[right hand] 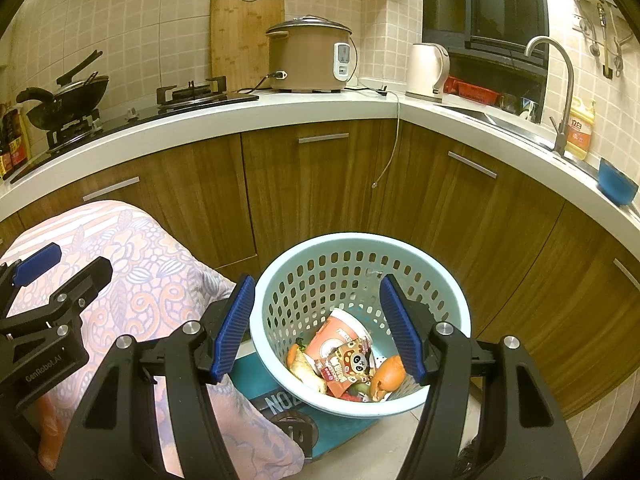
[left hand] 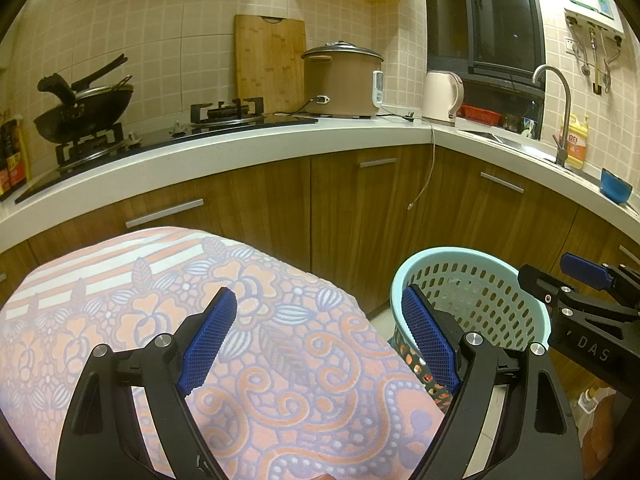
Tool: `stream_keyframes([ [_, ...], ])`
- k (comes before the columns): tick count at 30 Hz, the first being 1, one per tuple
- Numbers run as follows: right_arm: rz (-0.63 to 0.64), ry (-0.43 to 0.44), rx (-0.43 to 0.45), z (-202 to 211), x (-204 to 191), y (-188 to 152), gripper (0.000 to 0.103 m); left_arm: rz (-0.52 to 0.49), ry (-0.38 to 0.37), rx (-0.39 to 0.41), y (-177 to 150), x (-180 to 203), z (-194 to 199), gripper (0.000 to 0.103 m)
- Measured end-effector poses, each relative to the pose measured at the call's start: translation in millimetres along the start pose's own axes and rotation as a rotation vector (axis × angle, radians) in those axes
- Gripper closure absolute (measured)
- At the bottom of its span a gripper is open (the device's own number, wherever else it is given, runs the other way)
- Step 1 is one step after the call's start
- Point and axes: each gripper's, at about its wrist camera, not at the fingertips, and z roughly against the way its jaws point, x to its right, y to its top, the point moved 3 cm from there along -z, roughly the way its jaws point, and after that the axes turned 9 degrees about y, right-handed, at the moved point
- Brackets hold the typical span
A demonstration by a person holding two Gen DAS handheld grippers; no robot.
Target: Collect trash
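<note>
- Cloth-covered table [left hand: 200, 320] left of the basket [right hand: 448, 292]: I see no trash on it.
- Basket holds cup [right hand: 336, 336], wrapper, peel.
- R gripper [right hand: 318, 324] right over the basket (nearer), L gripper [left hand: 320, 336] beside it; both spread, empty.

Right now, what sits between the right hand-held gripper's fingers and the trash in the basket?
Nothing; the right hand-held gripper hangs open over the basket, trash directly below, per right wrist view.

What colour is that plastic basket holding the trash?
Pale mint-blue perforated plastic basket; the right wrist view shows it best.
</note>
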Motion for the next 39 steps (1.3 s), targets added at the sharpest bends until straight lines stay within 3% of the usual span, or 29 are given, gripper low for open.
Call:
stream_keyframes([
  [18,-0.004,0.012,0.035,23,2,3,0.042,-0.006,0.035,0.047,21,-4,30,0.021],
  [24,0.011,0.028,0.049,37,-8,4,0.042,0.011,0.051,0.018,17,-18,42,0.021],
  [29,0.031,0.048,0.05,43,-20,4,0.042,-0.009,0.12,0.014,12,-28,52,0.022],
  [33,0.043,0.056,0.057,49,-26,4,0.042,0.007,0.106,-0.027,12,-39,56,0.016],
  [39,0.046,0.057,0.068,59,-29,6,0.042,0.028,0.11,-0.006,17,-46,68,0.016],
])
